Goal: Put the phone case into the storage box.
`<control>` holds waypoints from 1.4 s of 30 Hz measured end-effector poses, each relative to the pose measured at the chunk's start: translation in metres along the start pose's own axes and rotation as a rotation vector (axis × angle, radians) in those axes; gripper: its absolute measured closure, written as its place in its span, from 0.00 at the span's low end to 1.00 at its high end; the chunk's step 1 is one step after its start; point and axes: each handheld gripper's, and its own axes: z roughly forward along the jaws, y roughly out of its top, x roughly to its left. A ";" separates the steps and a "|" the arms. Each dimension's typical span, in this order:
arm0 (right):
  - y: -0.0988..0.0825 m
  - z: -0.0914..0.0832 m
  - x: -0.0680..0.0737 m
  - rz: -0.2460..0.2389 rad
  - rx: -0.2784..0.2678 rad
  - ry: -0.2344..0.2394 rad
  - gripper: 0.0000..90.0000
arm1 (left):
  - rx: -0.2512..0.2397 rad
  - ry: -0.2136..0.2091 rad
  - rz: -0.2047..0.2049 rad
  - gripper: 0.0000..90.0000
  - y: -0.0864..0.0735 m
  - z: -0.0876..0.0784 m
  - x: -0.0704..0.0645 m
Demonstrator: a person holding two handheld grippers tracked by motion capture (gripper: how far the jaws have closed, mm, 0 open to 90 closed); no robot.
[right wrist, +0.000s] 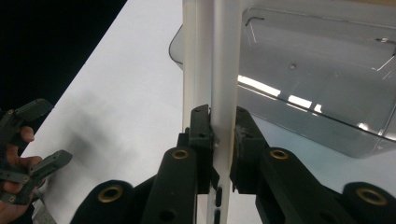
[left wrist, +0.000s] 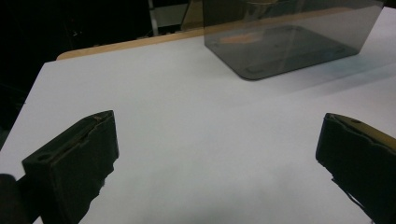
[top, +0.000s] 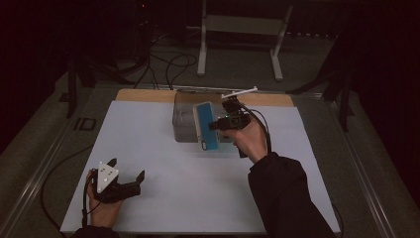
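In the right gripper view, our right gripper (right wrist: 223, 135) sits closest to the lens at the bottom centre, its black jaws clenched on a thin white board (right wrist: 212, 70). The board's edge runs straight up the frame from between the pads, so its long axis continues the line of the jaws. Just right of it, in the upper right, lies the clear bin (right wrist: 322, 79), its open mouth towards us; board and bin look just beside each other, and we cannot tell if they touch.

From the high view the right gripper (top: 225, 121) is at centre, holding the board (top: 206, 125), which shows a blue face, against the front of the bin (top: 184, 119). The bin lies just beyond and to the left of the gripper. We judge the coming move turns on tipping the board's long axis over the bin's rim and into it.

Our left gripper (top: 126, 168) rests at lower left, well apart, jaws spread wide over the bare table (left wrist: 187, 116). The right hand is far nearer.
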 end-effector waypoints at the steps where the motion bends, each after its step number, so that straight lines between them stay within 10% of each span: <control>1: 0.000 0.000 0.000 0.000 0.000 0.000 0.91 | 0.000 0.000 0.000 0.00 0.000 0.000 0.000; 42: 0.041 -0.001 0.002 0.002 0.001 -0.064 0.91 | 0.000 -0.002 -0.004 0.00 0.000 0.000 0.001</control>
